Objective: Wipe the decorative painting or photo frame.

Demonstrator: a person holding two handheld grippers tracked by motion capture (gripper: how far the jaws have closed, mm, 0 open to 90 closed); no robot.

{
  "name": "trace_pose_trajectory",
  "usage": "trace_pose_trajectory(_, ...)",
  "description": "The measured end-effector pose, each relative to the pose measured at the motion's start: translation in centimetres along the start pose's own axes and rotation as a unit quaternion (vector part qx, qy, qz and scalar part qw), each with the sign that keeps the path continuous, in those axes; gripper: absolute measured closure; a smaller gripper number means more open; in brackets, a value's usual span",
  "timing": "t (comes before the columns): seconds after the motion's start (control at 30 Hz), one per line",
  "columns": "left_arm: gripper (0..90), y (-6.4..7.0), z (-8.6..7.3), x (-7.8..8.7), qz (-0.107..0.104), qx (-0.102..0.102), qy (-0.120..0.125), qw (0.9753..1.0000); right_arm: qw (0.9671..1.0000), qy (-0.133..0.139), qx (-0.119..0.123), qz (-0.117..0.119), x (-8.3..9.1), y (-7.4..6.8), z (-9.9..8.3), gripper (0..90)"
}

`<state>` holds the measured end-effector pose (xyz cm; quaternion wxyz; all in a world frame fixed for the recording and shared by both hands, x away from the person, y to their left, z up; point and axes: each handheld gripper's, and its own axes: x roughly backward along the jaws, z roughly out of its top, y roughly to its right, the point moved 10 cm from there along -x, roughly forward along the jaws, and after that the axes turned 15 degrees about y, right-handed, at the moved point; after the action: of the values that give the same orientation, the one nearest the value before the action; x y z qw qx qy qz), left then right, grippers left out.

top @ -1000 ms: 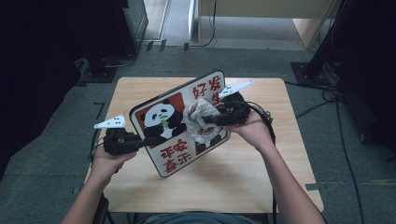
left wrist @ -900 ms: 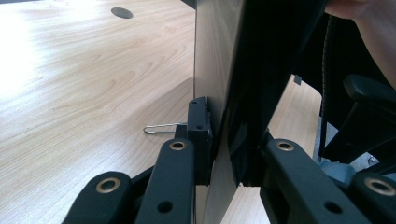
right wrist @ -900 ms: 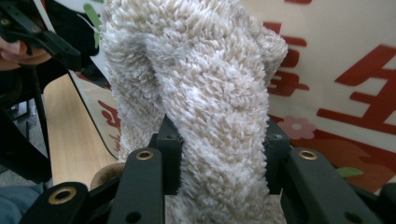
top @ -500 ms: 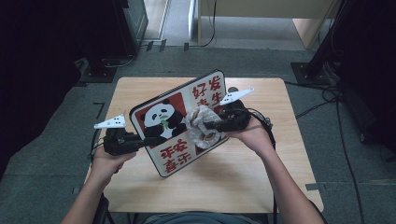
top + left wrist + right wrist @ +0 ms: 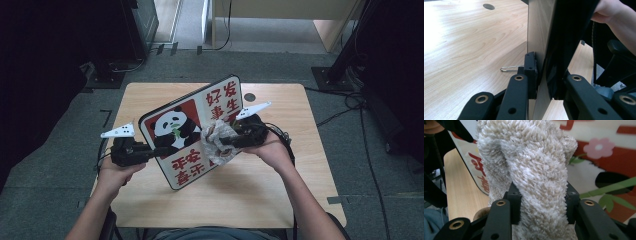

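Note:
A sign board (image 5: 190, 130) with a panda picture and red characters stands tilted above the table. My left gripper (image 5: 155, 150) is shut on its left edge; in the left gripper view the board's edge (image 5: 539, 30) runs up between the jaws of the left gripper (image 5: 544, 77). My right gripper (image 5: 222, 144) is shut on a beige fluffy cloth (image 5: 214, 134), which presses against the board's printed face. In the right gripper view the cloth (image 5: 534, 165) bulges out of the right gripper (image 5: 541, 205), with the board's face (image 5: 614, 170) right behind it.
The wooden table (image 5: 250, 200) lies under the board, with a round cable hole (image 5: 249, 97) at its far side. A small wire clip (image 5: 510, 68) lies on the wood beside the board's edge. Cables (image 5: 285, 135) trail at the right. Dark furniture surrounds the table.
My right gripper and the cloth have slid a little down the board's face, toward the person. The left gripper and the board have stayed nearly still.

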<state>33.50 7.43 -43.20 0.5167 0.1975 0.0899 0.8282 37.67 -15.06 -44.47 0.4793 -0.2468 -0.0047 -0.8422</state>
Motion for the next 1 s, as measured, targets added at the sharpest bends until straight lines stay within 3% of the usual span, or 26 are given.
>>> trace_pose_trajectory(0.53,79.1,0.0,0.0,0.0,0.000,0.000,0.000,1.0000,1.0000,-0.006,-0.006,0.002,-0.6,0.4,-2.8,61.4)
trace_pose_trajectory(1.0,79.1,0.1,0.0,0.0,0.000,-0.001,0.000,1.0000,0.9993,-0.030,-0.022,-0.001,-1.3,0.7,-6.2,61.0)
